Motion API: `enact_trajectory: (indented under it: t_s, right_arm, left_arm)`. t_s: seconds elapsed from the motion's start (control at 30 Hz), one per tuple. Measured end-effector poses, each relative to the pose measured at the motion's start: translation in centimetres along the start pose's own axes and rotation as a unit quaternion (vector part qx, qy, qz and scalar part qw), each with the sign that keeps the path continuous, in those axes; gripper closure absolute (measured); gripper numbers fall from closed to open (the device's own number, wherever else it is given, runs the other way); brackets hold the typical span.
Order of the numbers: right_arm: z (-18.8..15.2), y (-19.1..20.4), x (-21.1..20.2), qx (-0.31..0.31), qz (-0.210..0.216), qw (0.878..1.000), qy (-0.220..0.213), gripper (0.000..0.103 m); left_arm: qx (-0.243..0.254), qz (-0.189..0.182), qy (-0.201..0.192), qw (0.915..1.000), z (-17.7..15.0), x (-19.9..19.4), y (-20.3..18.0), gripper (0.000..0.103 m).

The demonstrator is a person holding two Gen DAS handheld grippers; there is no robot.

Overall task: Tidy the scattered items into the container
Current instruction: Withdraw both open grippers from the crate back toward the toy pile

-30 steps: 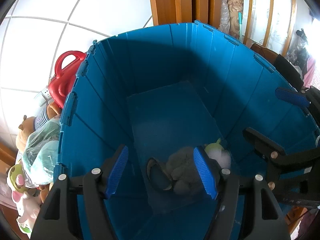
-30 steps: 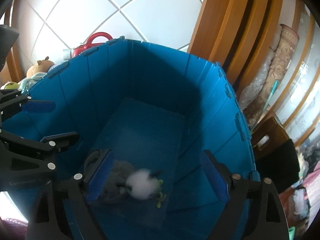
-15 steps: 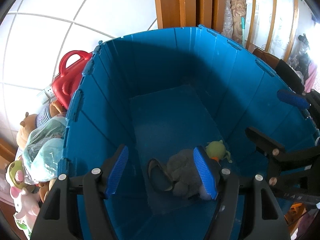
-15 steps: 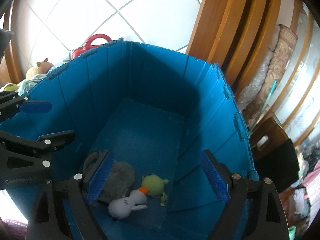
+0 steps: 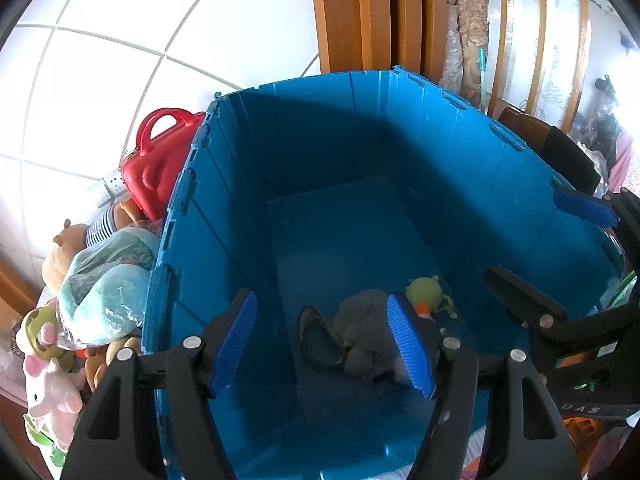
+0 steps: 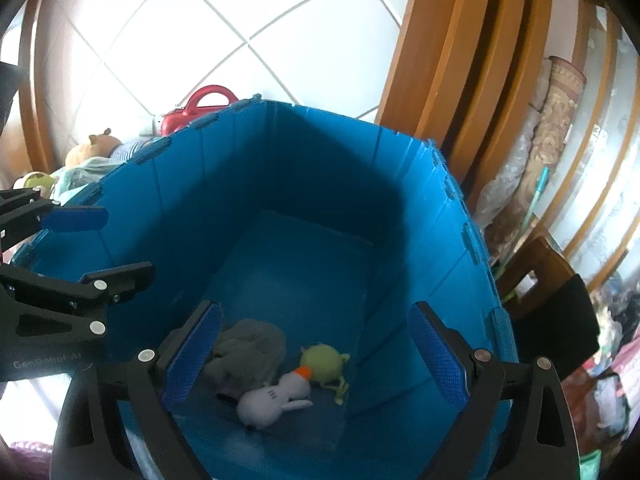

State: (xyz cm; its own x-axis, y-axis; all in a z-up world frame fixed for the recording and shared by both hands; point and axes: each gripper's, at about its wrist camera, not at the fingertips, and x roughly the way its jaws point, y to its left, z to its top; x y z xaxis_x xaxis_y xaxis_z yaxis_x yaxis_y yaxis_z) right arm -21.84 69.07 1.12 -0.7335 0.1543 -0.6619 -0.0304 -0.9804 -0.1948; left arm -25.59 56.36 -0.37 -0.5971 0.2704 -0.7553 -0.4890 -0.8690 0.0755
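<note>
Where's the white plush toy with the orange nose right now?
In the right wrist view the white plush toy lies on the blue bin's floor, touching the green plush, beside the grey plush.

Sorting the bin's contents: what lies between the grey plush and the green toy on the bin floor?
In the right wrist view, a white plush with an orange tip lies between the grey plush and the green toy, touching both.
</note>
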Motion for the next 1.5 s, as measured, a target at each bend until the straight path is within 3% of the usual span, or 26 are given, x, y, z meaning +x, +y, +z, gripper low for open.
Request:
enact_trajectory:
  t_s: [0.17, 0.6, 1.03, 1.2, 1.5]
  right_arm:
    - [-0.9, 0.5, -1.5, 0.006, -0.009, 1.0, -0.008, 0.003]
    - [-3.7, 2.9, -4.7, 0.008, -0.001, 0.999, -0.032, 0.002]
    - [-7.1, 7.2, -8.7, 0.002, -0.01, 0.998, -0.054, 0.001]
    - [-6.9, 10.8, -9.9, -0.006, 0.004, 0.998, -0.065, 0.0]
    - [-6.5, 21.8, -10.6, -0.062, 0.056, 0.995, -0.062, 0.0]
  left_arm:
    - [-0.003, 0.0, -0.007, 1.0, -1.4, -1.0, 0.1, 0.036]
    - [-0.011, 0.011, -0.038, 0.9992, -5.8, -4.0, 0.7, 0.036]
    - [-0.037, 0.015, -0.072, 0.9966, -11.4, -8.4, 3.6, 0.036]
    - [-0.061, 0.03, -0.065, 0.9956, -14.8, -10.0, 7.3, 0.036]
    - [-0.114, 0.081, -0.045, 0.9892, -21.3, -13.1, 16.2, 0.036]
